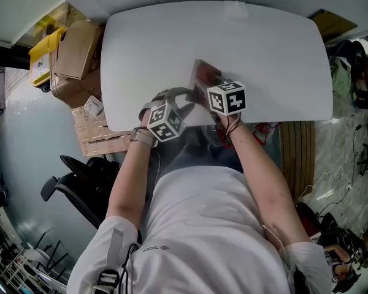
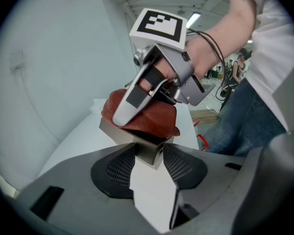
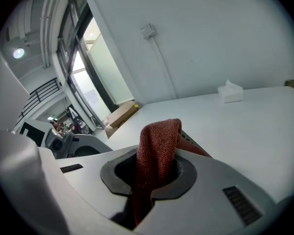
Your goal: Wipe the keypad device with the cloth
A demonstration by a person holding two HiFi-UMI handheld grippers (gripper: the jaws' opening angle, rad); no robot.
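Observation:
The keypad device [image 2: 118, 133], a grey boxy unit, lies near the white table's [image 1: 276, 60] front edge, where it also shows in the head view [image 1: 195, 78]. A rust-red cloth [image 2: 149, 119] is draped over its top [image 1: 210, 75]. My left gripper [image 2: 149, 153] is shut on the device's near corner, a pad against each side. My right gripper [image 3: 154, 173] is shut on a fold of the cloth [image 3: 157, 146], and in the left gripper view one of its fingers [image 2: 132, 99] rests on the cloth over the device. Both marker cubes sit side by side in the head view.
A small white box [image 3: 230, 92] stands at the table's far edge. Cardboard boxes [image 1: 76, 51] and a yellow bin [image 1: 43, 51] are stacked left of the table. A black chair [image 1: 73, 182] is at my left, a wooden bench [image 1: 297, 152] at my right.

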